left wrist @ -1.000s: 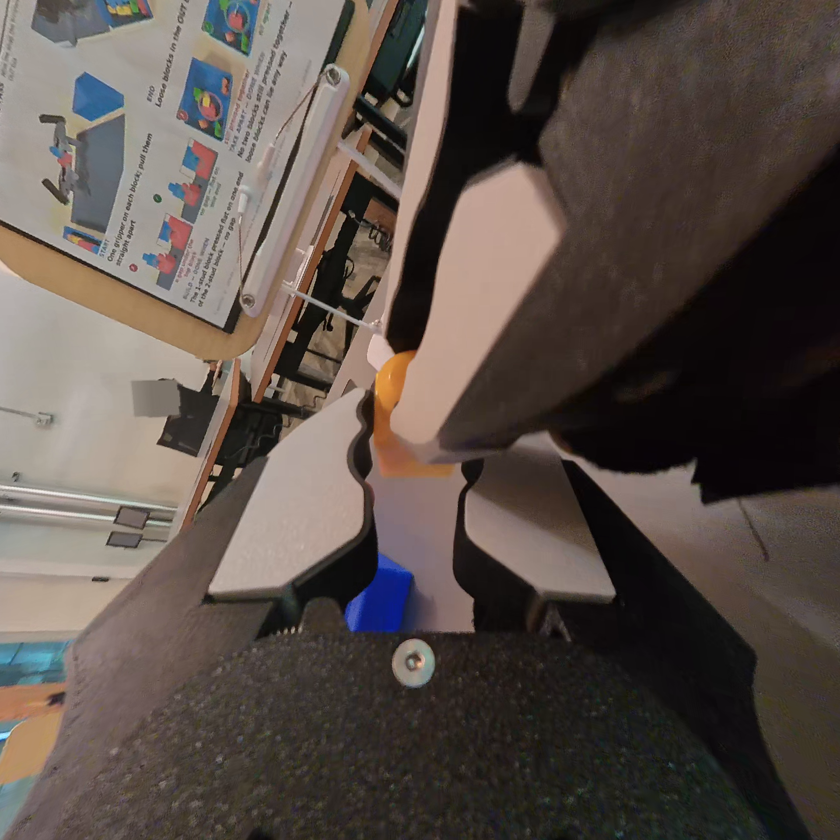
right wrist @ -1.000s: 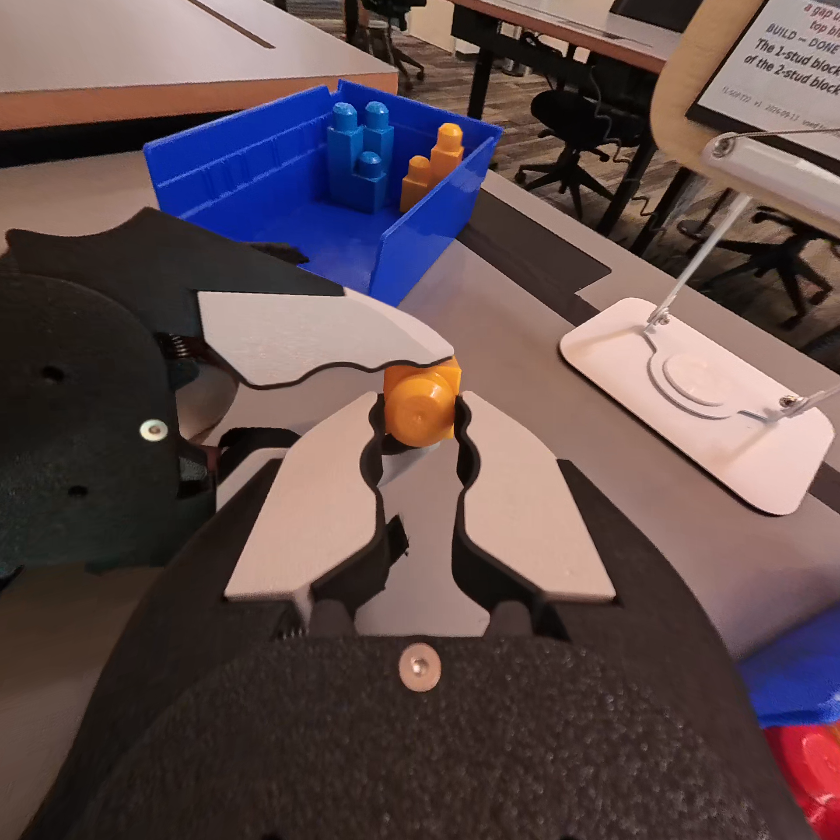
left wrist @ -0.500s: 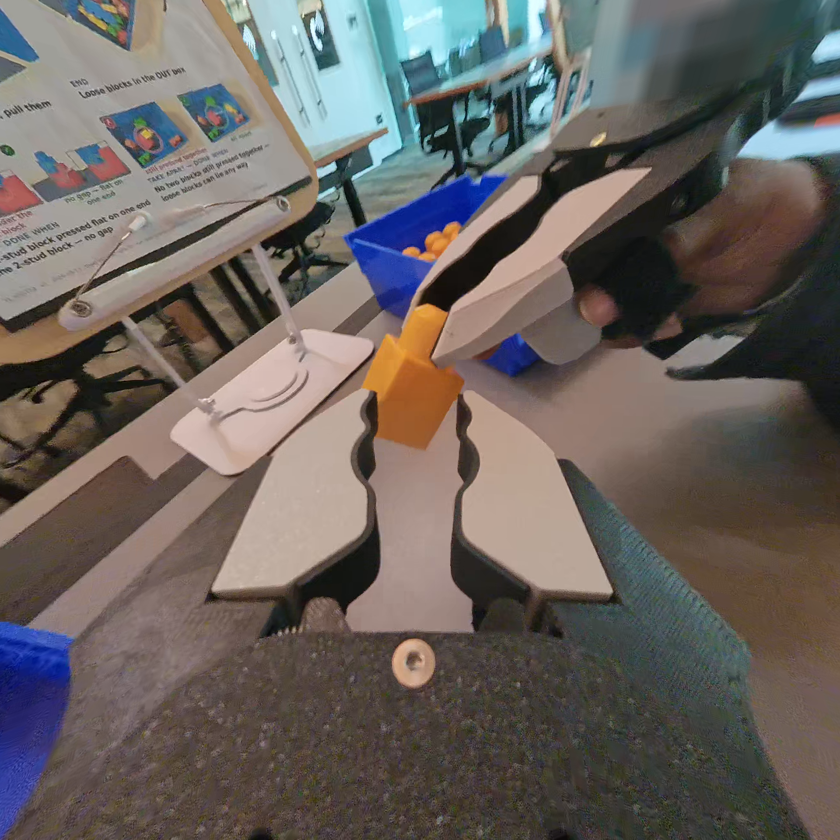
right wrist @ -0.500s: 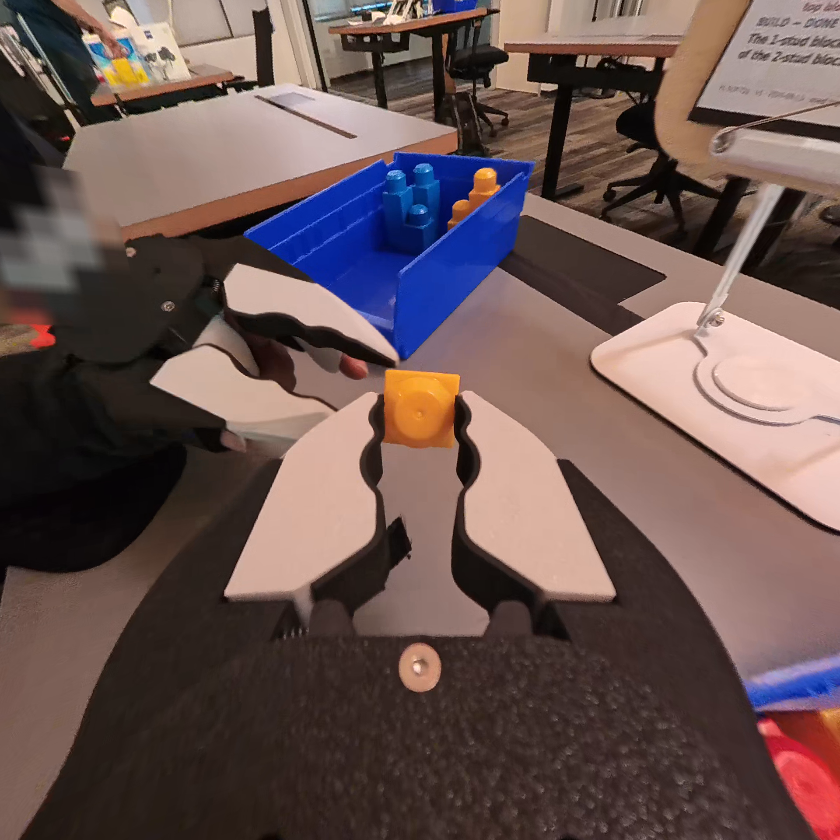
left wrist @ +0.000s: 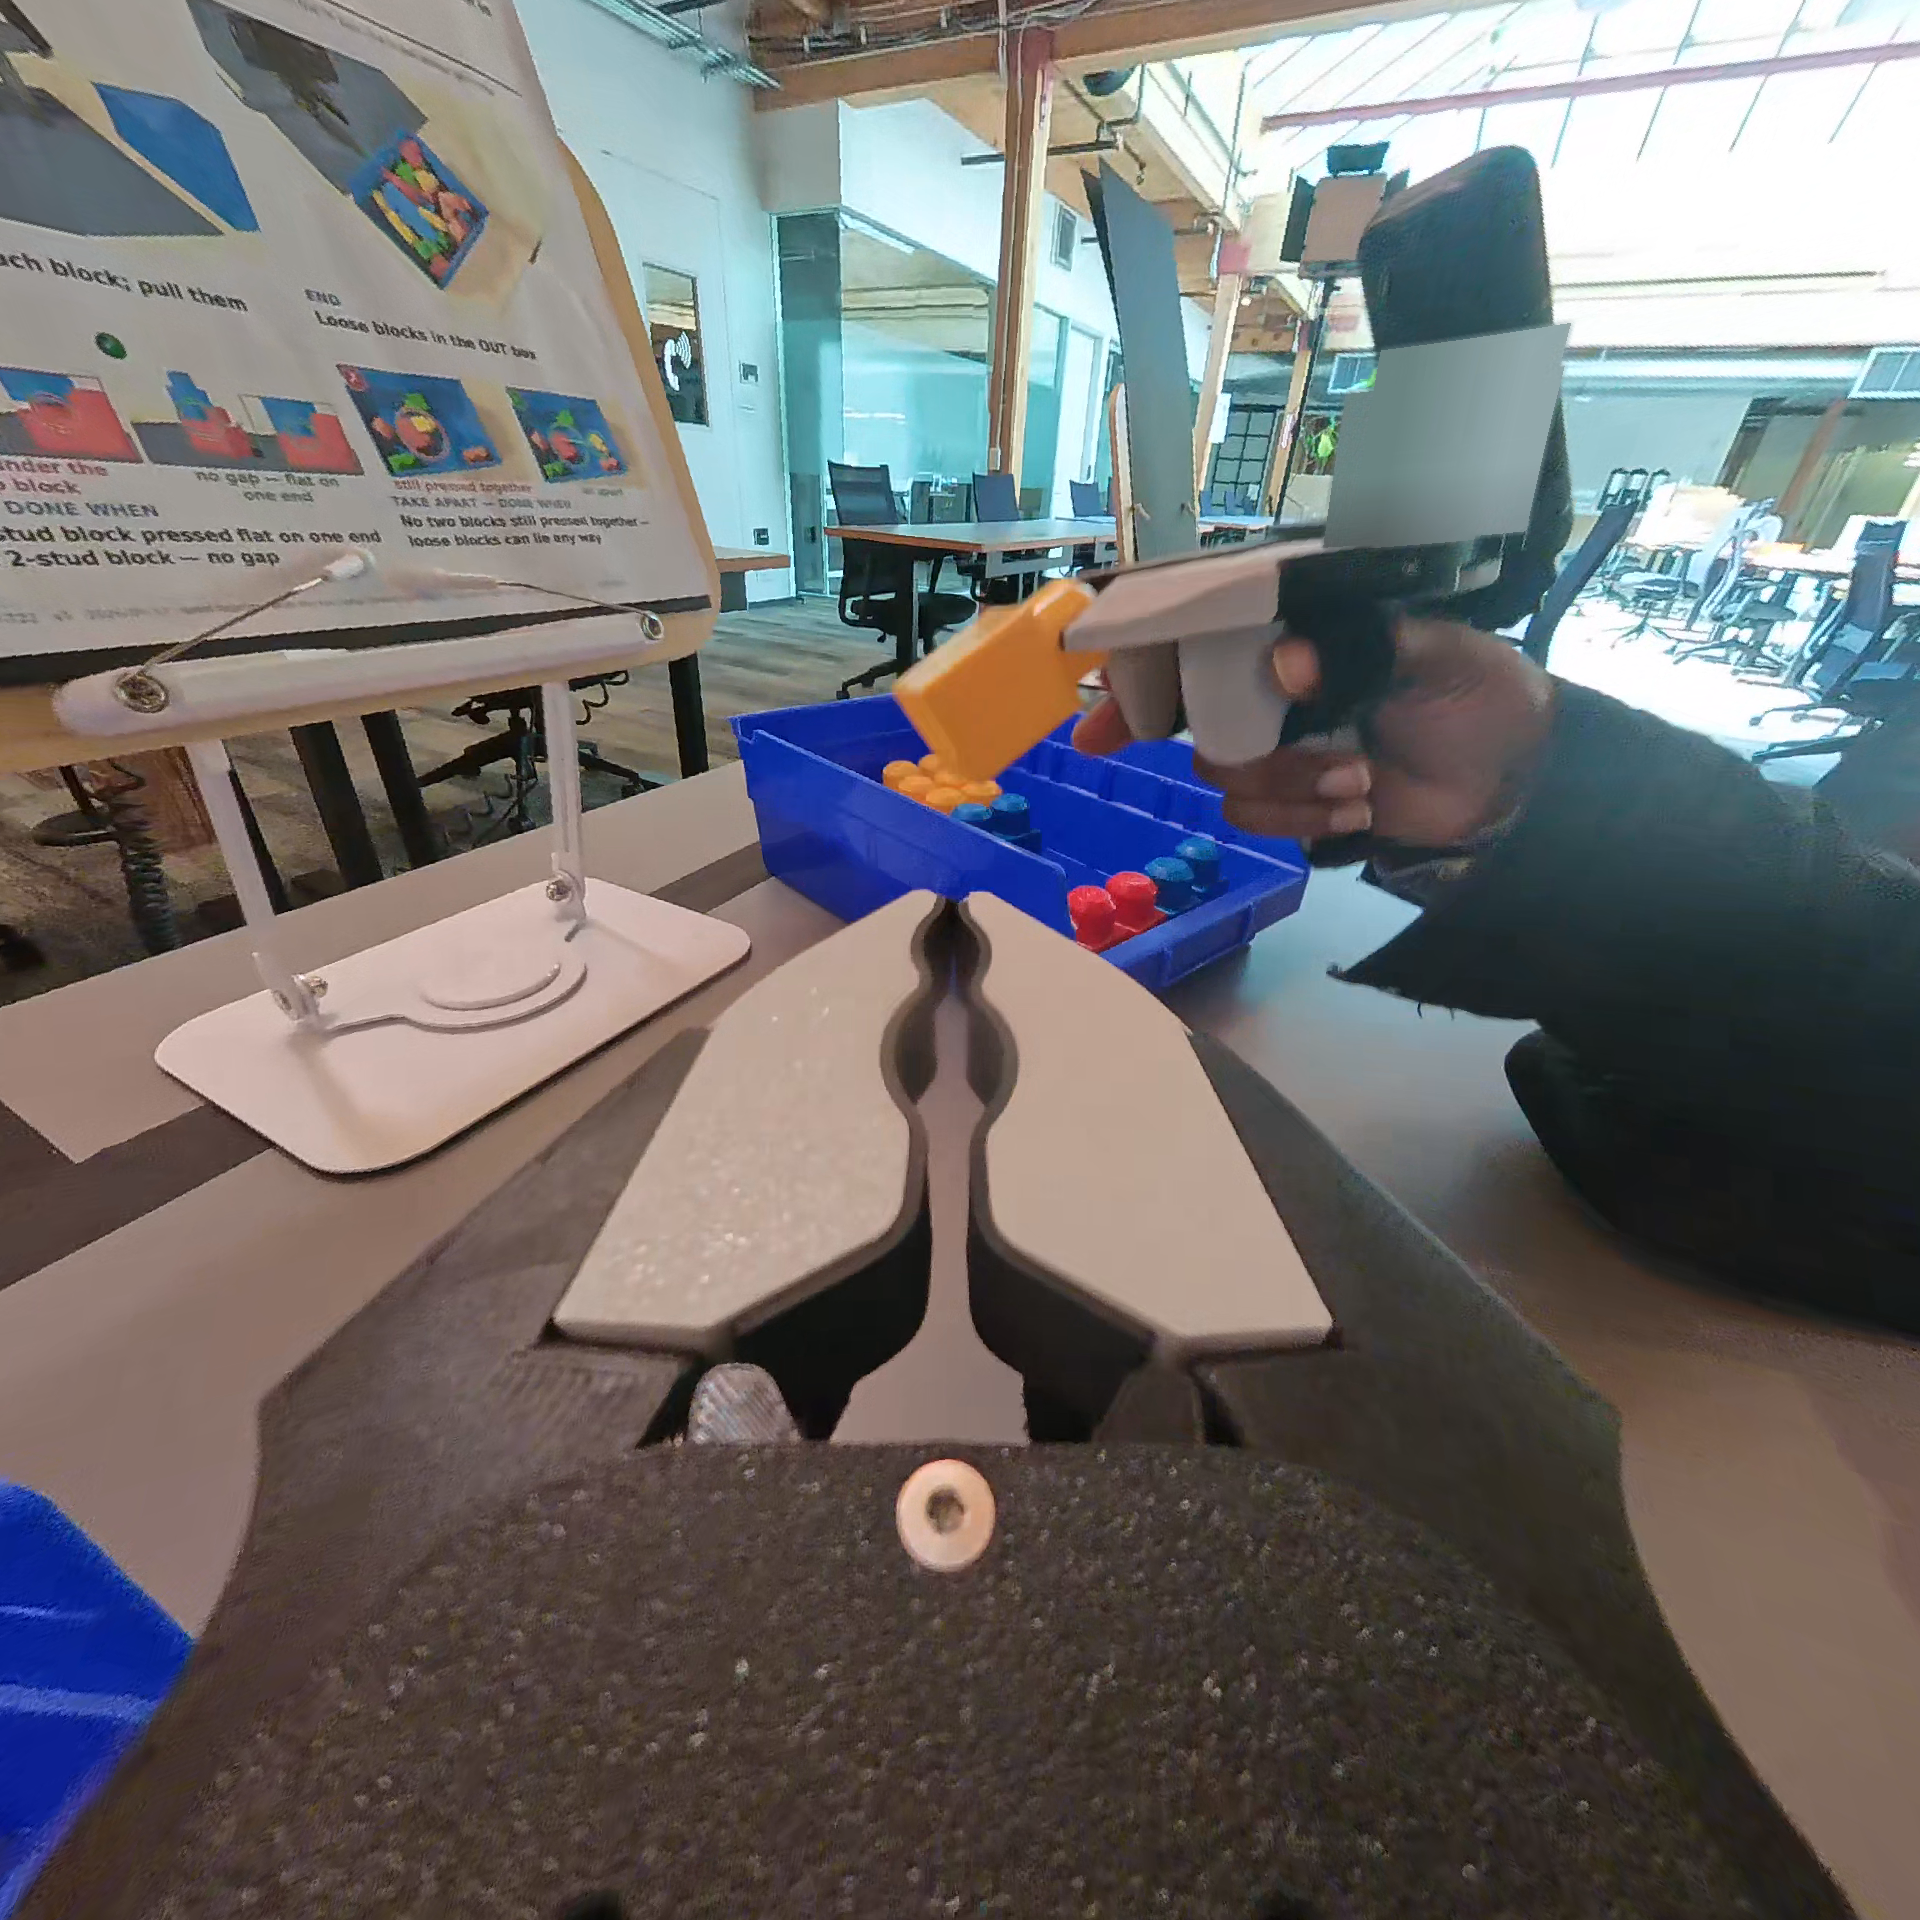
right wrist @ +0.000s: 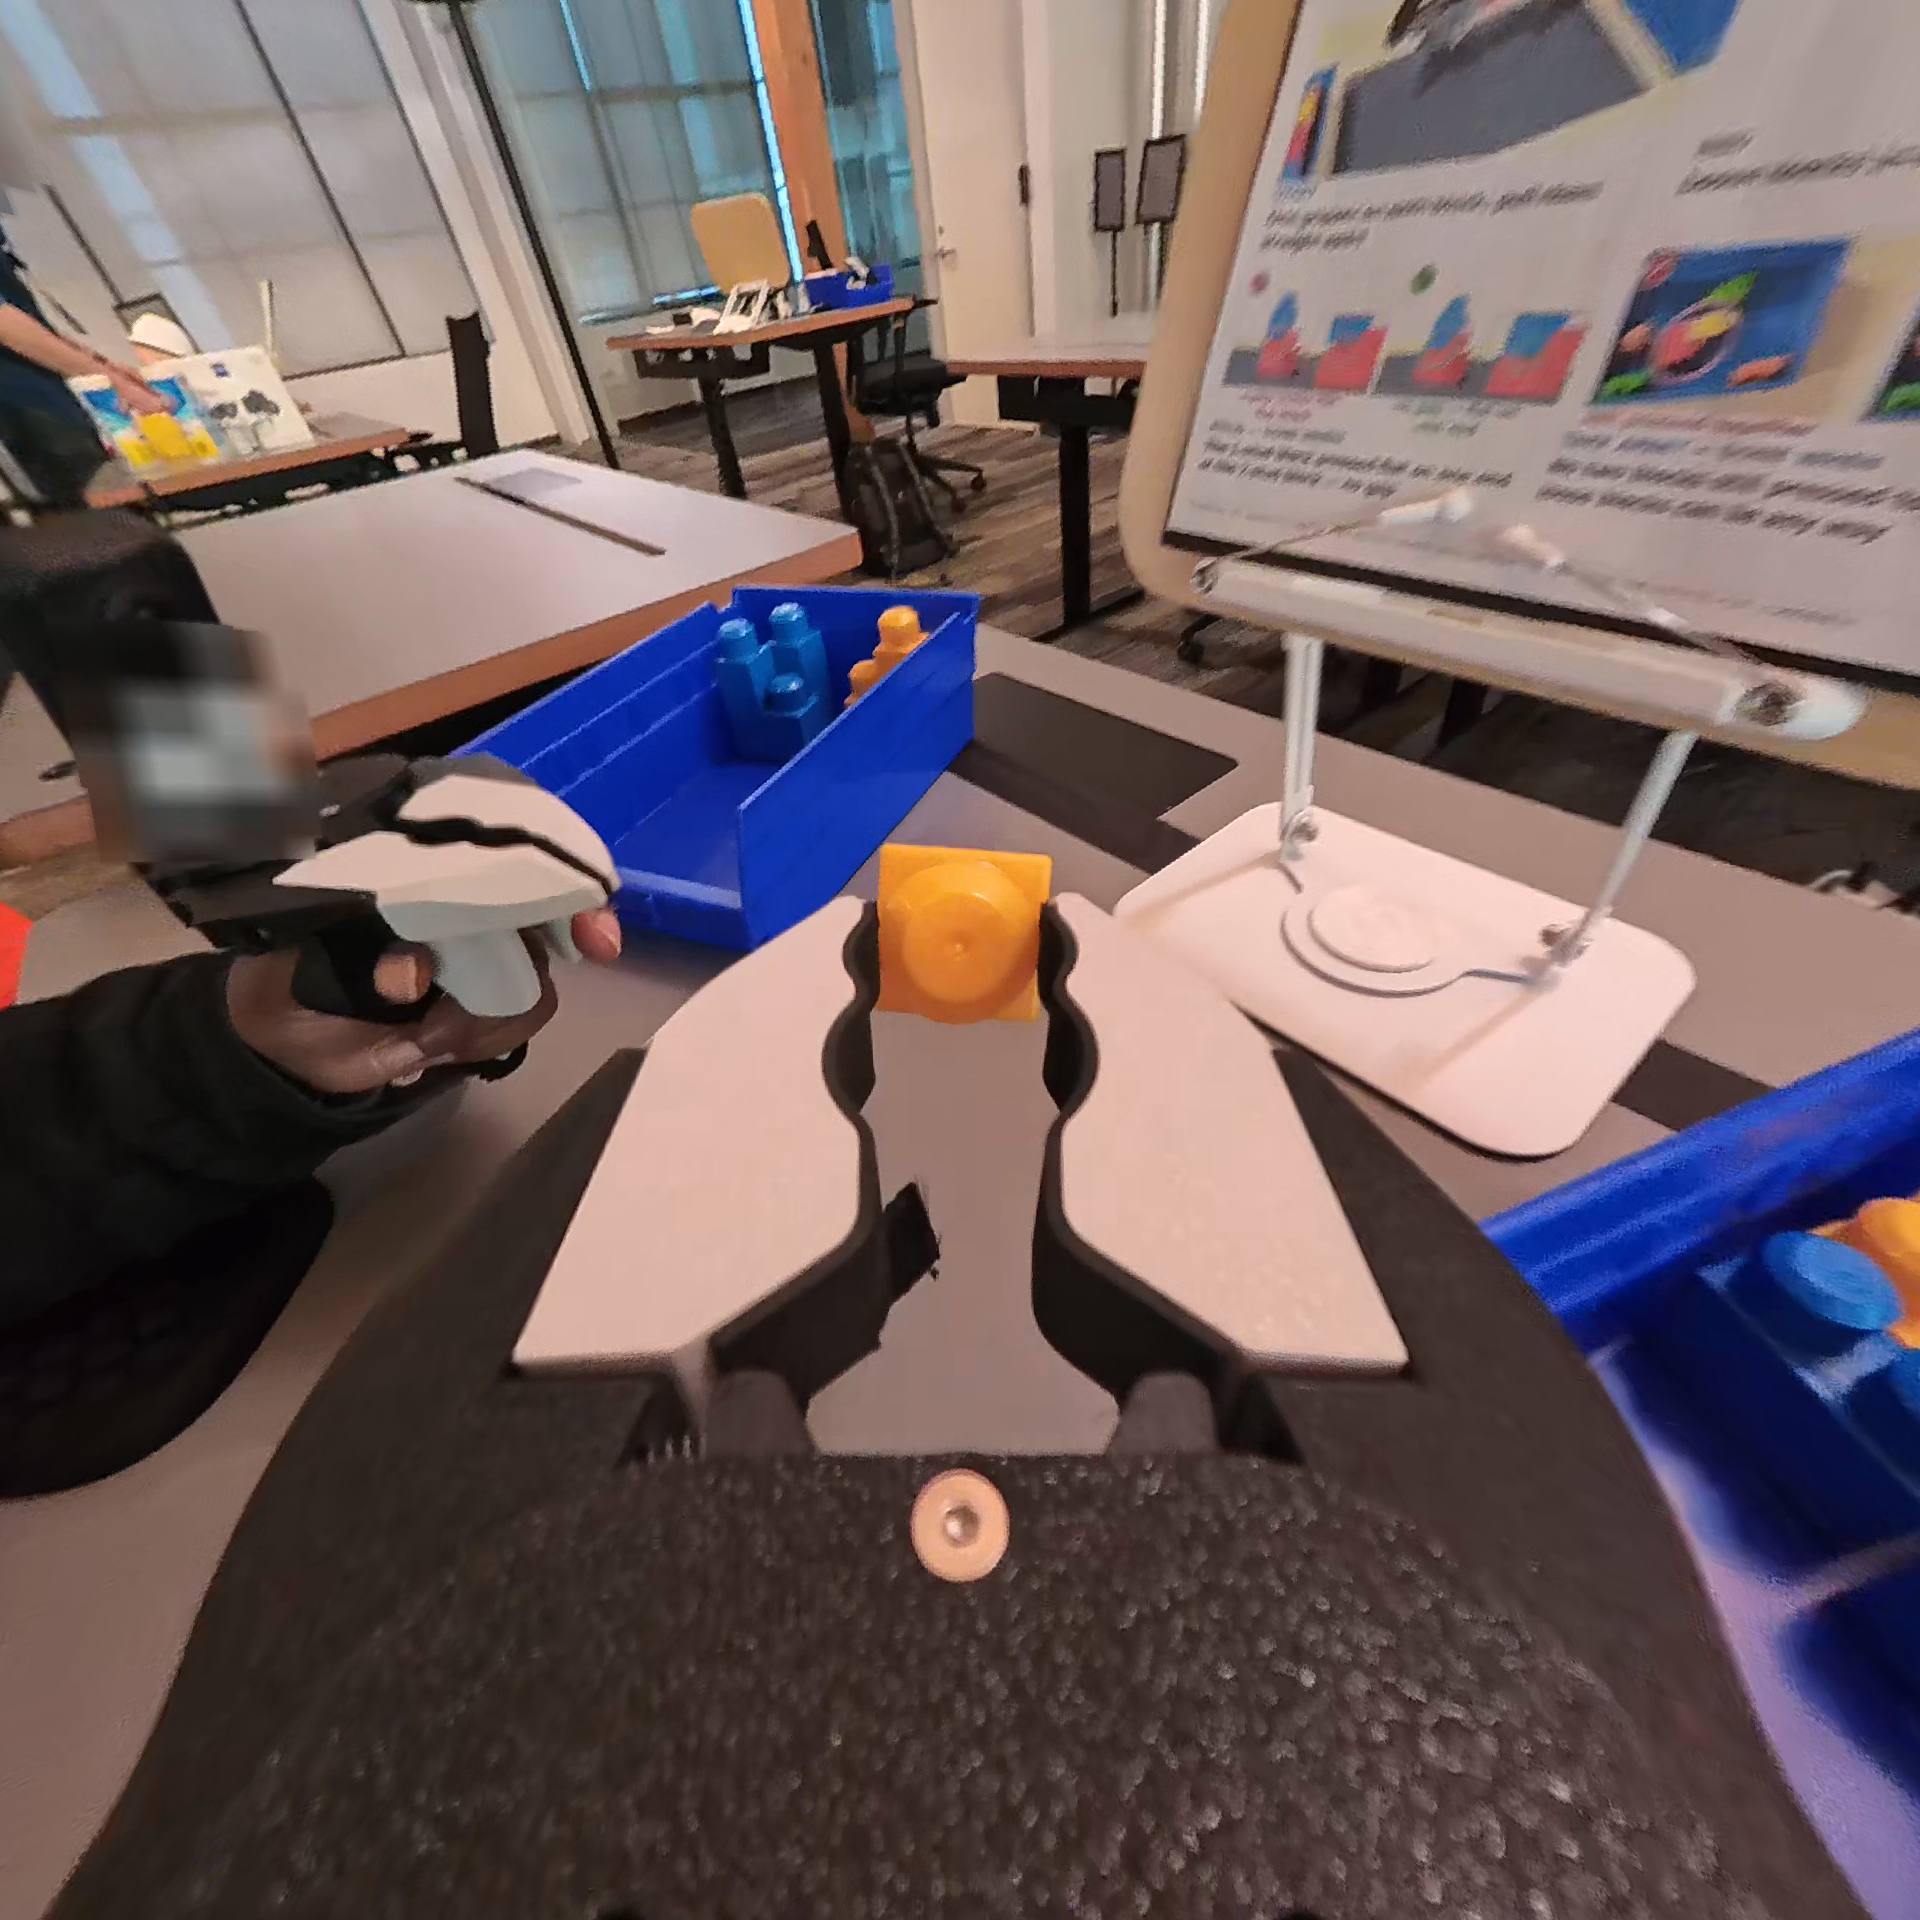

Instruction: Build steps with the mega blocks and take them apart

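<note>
My right gripper (right wrist: 958, 920) is shut on an orange block (right wrist: 956, 930), stud towards the camera. In the left wrist view the right gripper (left wrist: 1070, 634) holds this orange block (left wrist: 992, 681) in the air above a divided blue bin (left wrist: 883, 842) of loose orange, blue and red blocks. My left gripper (left wrist: 951, 914) is shut and empty, low over the grey table; it also shows in the right wrist view (right wrist: 499, 842), left of the block and apart from it. A second blue bin (right wrist: 831, 790) holds blue steps (right wrist: 774, 675) and orange steps (right wrist: 883, 644).
A white stand base (left wrist: 457, 1018) carries an instruction board (left wrist: 312, 312) at the table's far side; the base also shows in the right wrist view (right wrist: 1403, 966). The divided bin's corner (right wrist: 1714, 1174) is at the right gripper's lower right. A person's sleeve (left wrist: 1714, 987) rests on the table. Across from one pair of fingers to the other is roughly 12 cm.
Both grippers were together on the orange block. The left one has let go and shut empty; the right one has carried the block away, up over the divided bin.
</note>
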The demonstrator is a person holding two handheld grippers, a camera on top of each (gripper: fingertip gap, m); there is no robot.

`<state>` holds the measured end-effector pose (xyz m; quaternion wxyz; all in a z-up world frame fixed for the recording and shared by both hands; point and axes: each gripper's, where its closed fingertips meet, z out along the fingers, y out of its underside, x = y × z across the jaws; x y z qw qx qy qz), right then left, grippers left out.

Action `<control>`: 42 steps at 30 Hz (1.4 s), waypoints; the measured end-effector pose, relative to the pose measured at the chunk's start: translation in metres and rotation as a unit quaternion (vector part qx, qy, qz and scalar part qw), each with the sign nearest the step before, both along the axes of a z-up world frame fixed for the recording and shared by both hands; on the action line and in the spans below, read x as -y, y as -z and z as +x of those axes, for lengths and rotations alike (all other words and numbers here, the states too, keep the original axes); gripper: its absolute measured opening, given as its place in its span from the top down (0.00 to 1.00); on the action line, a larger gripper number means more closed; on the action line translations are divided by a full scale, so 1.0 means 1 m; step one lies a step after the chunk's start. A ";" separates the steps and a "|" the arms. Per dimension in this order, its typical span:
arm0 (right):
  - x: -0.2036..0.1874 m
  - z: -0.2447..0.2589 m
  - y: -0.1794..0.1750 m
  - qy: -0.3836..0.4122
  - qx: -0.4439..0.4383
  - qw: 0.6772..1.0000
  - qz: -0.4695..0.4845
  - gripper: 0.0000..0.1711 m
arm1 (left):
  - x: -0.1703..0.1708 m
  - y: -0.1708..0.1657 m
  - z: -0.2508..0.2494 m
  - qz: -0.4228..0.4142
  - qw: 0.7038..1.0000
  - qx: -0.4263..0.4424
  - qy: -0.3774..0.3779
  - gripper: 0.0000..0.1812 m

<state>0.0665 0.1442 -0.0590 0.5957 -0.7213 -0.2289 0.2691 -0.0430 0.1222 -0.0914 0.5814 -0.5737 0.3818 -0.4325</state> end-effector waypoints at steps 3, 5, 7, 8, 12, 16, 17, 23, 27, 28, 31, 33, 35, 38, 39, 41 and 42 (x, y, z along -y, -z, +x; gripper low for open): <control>-0.002 0.025 -0.019 0.025 0.009 1.000 0.015 0.83 | -0.002 0.002 -0.001 -0.005 1.000 -0.001 0.000 1.00; -0.003 0.044 -0.032 0.037 0.029 0.999 0.019 0.83 | -0.003 0.004 -0.001 -0.008 1.000 -0.001 0.000 1.00; -0.007 0.068 -0.041 0.054 0.079 0.995 0.020 0.83 | -0.004 0.004 -0.002 -0.010 1.000 -0.002 -0.001 1.00; -0.010 0.081 -0.044 0.063 0.110 0.992 0.017 0.83 | -0.005 0.004 -0.002 -0.010 1.000 -0.001 -0.002 1.00; -0.024 0.134 -0.036 0.066 0.239 0.968 -0.041 0.83 | -0.007 0.002 -0.006 -0.009 1.000 0.000 -0.007 1.00; -0.027 0.175 0.002 0.010 0.357 0.927 -0.113 0.83 | -0.009 0.002 -0.007 -0.007 1.000 -0.003 -0.010 1.00; -0.024 0.179 0.015 -0.020 0.375 0.918 -0.124 0.83 | -0.010 0.002 -0.007 -0.008 1.000 -0.003 -0.010 1.00; -0.020 0.181 0.086 -0.115 0.408 0.886 -0.190 0.83 | -0.010 0.008 -0.006 -0.009 1.000 -0.014 -0.008 1.00; -0.024 0.170 0.120 -0.145 0.409 0.874 -0.218 0.83 | -0.012 0.010 -0.007 -0.009 1.000 -0.019 -0.008 1.00; -0.025 0.167 0.127 -0.150 0.410 0.871 -0.224 0.83 | -0.013 0.010 -0.008 -0.008 1.000 -0.020 -0.009 1.00; -0.026 0.159 0.143 -0.163 0.420 0.861 -0.237 0.83 | -0.015 0.011 -0.010 -0.010 1.000 -0.020 -0.011 1.00; -0.027 0.155 0.150 -0.170 0.425 0.855 -0.245 0.83 | -0.016 0.011 -0.011 -0.009 1.000 -0.022 -0.012 1.00; -0.027 0.152 0.155 -0.174 0.430 0.849 -0.252 0.83 | -0.016 0.012 -0.011 -0.008 1.000 -0.024 -0.012 1.00; -0.028 0.151 0.161 -0.178 0.435 0.842 -0.266 0.83 | -0.016 0.013 -0.011 -0.005 0.999 -0.029 -0.012 1.00; -0.028 0.150 0.162 -0.178 0.433 0.842 -0.268 0.83 | -0.016 0.013 -0.011 -0.004 0.999 -0.031 -0.012 1.00; -0.030 0.148 0.162 -0.177 0.428 0.844 -0.269 0.83 | -0.016 0.014 -0.011 -0.002 0.999 -0.033 -0.012 1.00; -0.030 0.148 0.162 -0.177 0.429 0.844 -0.270 0.83 | -0.016 0.014 -0.011 -0.002 0.999 -0.033 -0.012 1.00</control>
